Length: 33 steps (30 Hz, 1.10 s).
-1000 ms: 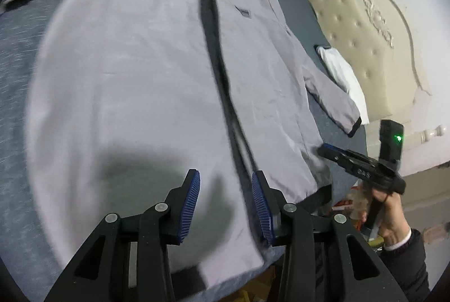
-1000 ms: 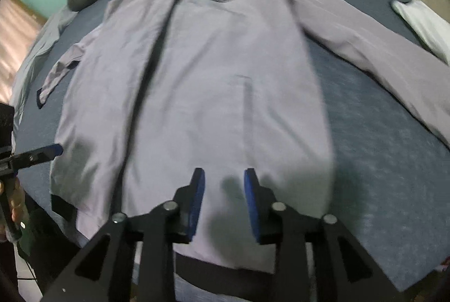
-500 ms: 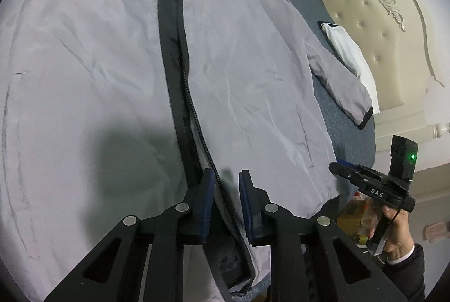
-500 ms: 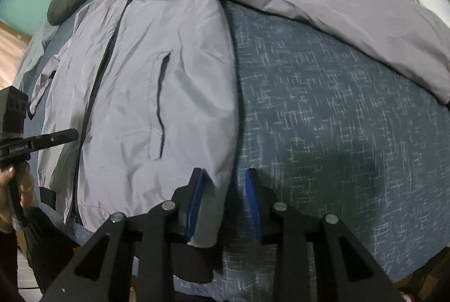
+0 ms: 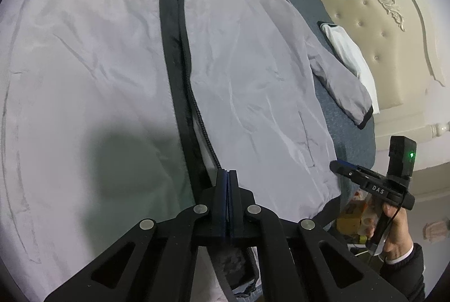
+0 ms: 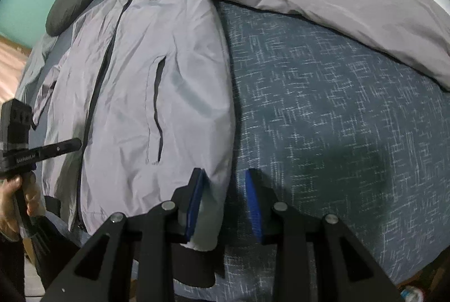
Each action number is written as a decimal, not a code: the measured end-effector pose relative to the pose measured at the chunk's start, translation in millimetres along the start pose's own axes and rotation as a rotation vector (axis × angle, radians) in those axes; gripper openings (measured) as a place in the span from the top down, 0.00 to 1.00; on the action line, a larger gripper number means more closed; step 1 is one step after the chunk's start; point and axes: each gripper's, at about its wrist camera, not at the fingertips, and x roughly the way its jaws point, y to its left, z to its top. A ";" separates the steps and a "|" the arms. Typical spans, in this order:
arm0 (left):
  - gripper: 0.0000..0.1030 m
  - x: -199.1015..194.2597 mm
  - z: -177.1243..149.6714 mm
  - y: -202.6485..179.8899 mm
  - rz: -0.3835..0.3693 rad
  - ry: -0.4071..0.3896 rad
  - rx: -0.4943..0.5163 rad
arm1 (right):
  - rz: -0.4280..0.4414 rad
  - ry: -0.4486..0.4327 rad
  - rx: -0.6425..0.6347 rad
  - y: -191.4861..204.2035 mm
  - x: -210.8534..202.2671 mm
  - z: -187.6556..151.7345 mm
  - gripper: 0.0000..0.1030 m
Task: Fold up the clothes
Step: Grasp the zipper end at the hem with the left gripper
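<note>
Left wrist view: left gripper (image 5: pixel 226 175) pressed together at the jacket's (image 5: pixel 253 94) zipper (image 5: pixel 197 105). Only the right view shows right gripper (image 6: pixel 223 184) spread, straddling the side edge.

A light grey jacket (image 5: pixel 253 82) lies spread flat, front up, on a dark blue patterned bed cover (image 6: pixel 323 110), its collar at the far end and its black-banded hem at the near edge. A black zipper strip (image 5: pixel 175 49) runs down its middle, partly open near the hem. One long sleeve (image 6: pixel 337 1) stretches out sideways across the cover, ending in a dark cuff (image 5: pixel 367 116).
</note>
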 end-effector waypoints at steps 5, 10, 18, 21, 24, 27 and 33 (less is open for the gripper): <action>1.00 -0.2 -1.4 -4.3 0.015 0.005 0.005 | 0.001 0.000 0.002 -0.9 -1.6 1.6 0.70; 0.92 8.6 1.9 -5.1 0.025 0.013 -0.010 | 0.005 0.003 0.012 -2.2 -0.7 -0.4 0.70; 0.93 18.8 1.2 3.4 0.031 0.021 -0.014 | -0.003 0.016 -0.006 2.0 4.6 -0.1 0.69; 0.95 14.2 -0.6 3.3 0.017 0.012 0.000 | 0.007 0.026 -0.006 2.1 8.1 0.3 0.68; 0.95 6.2 -0.6 2.8 -0.002 -0.004 0.004 | 0.022 0.026 0.001 0.6 10.4 0.0 0.68; 0.95 2.7 -0.8 4.4 -0.008 -0.006 -0.001 | 0.054 0.029 0.009 -3.5 14.2 -0.7 0.70; 0.95 6.2 -0.9 2.2 -0.008 0.004 -0.005 | 0.099 0.002 0.023 -11.5 12.5 -0.7 0.92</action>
